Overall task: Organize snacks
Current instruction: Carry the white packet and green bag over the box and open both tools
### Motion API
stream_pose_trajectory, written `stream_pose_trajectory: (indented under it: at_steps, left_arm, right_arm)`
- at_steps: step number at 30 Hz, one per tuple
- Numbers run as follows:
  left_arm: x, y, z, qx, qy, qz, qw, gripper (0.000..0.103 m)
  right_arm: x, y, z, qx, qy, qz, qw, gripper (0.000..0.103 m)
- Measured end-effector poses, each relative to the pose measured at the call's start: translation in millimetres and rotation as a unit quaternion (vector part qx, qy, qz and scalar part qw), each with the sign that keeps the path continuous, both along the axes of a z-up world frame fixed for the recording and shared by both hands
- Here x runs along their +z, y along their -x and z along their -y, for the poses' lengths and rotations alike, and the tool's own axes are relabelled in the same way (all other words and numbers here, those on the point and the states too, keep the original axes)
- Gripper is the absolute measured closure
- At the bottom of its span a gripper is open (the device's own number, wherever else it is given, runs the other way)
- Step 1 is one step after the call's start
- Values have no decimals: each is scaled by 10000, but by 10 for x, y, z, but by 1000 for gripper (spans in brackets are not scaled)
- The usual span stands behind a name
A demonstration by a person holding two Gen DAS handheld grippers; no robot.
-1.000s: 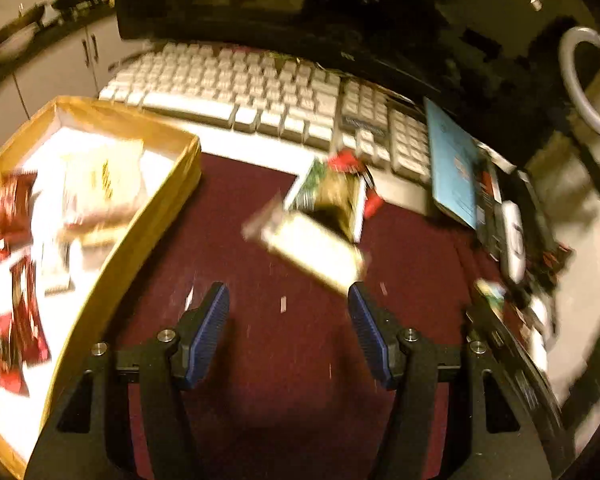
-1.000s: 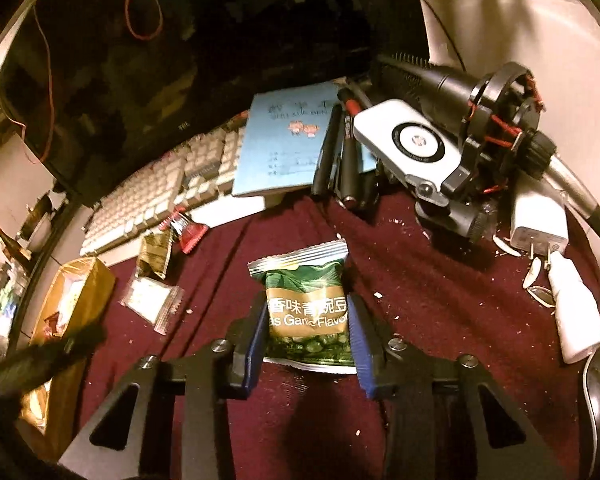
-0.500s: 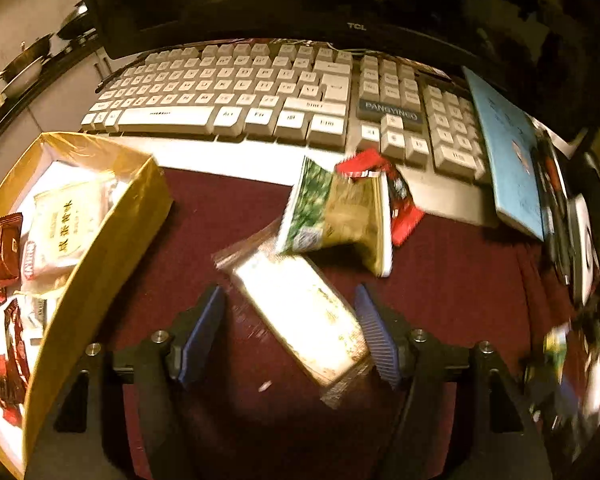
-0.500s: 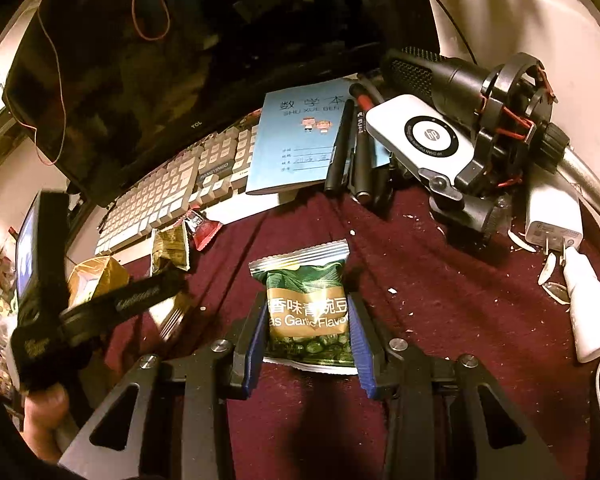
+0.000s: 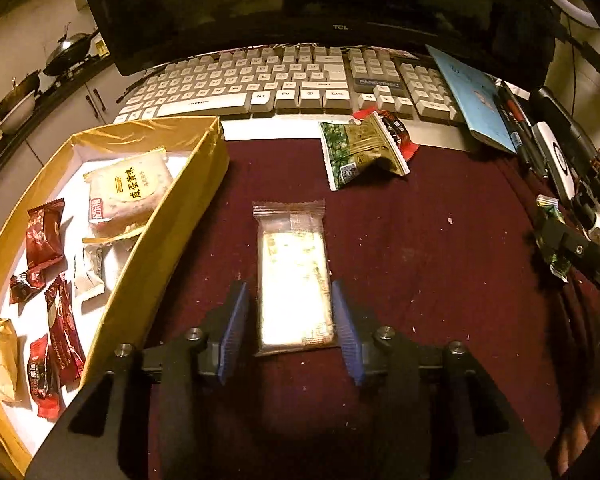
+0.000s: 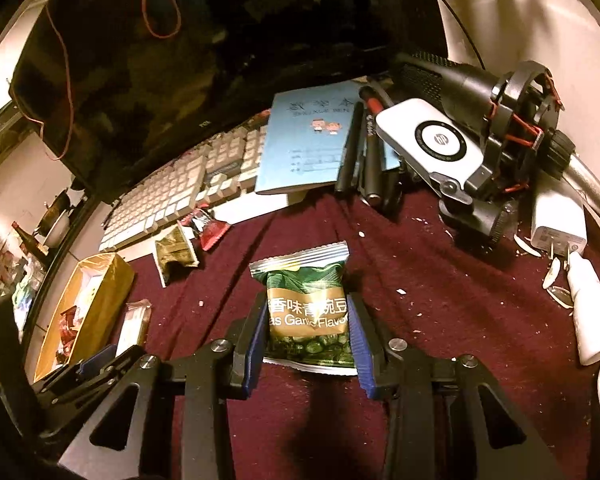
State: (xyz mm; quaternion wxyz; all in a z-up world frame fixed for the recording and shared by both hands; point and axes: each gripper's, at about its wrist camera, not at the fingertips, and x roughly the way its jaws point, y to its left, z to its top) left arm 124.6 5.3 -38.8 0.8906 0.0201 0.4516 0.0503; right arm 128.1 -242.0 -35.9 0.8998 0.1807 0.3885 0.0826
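A clear packet with a pale bar (image 5: 292,264) lies flat on the dark red cloth, pointing away from me. My left gripper (image 5: 290,320) straddles its near half and its jaws are closing; the right pad is at the wrapper's edge, and a thin gap shows at the left pad. In the right wrist view the same packet (image 6: 134,320) sits beside the gold box (image 6: 108,292). My right gripper (image 6: 308,328) is shut on a green garlic-pea packet (image 6: 306,280), a pad on each side. The gold box (image 5: 172,216) at the left holds several wrapped snacks.
A green-gold wrapper (image 5: 360,152) and a red one (image 5: 396,128) lie before the keyboard (image 5: 260,80). A blue notebook (image 6: 308,148), pens, a white power bank (image 6: 432,140), a microphone, a charger (image 6: 556,224) and a white bottle (image 6: 592,312) crowd the right. A monitor stands behind.
The left gripper swung in and came down over the clear packet, which now lies lengthwise between the jaws, and the jaws have narrowed. The right gripper and its green packet stayed put.
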Motion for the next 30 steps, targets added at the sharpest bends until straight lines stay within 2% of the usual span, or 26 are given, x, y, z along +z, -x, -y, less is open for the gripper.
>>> stream_pose_trajectory:
  at_steps: [4, 8, 14, 17, 22, 24, 27, 30]
  left_arm:
    - [-16, 172, 34, -205, -77, 142, 9997, 72]
    - [-13, 495, 26, -469, 357, 135, 9982, 72]
    - [58, 916, -29, -689, 836, 294, 9937, 72]
    - [224, 1059, -161, -676, 1093, 534, 9903, 72]
    - [553, 1228, -532, -437, 1356, 975, 9850, 72]
    - [634, 1283, -713, -260, 1427, 1113, 9831, 72]
    - [725, 1358, -1096, 171, 1561, 1368, 9781, 72]
    - [759, 1348, -1521, 688, 1575, 1493, 9737, 72]
  right_arm:
    - [35, 18, -100, 335, 35, 122, 9994, 65]
    - [64, 47, -228, 887, -151, 265, 9956, 65]
    - [97, 106, -614, 1906, 49, 345, 9811, 65]
    - [85, 106, -651, 1979, 43, 293, 9798, 65]
    - [112, 137, -699, 1702, 227, 188, 9850, 66]
    - [169, 220, -824, 1901, -52, 205, 9815, 66]
    - [341, 356, -1217, 2305, -237, 345, 9722, 66]
    - [499, 465, -1652, 2861, -318, 528, 9562, 66]
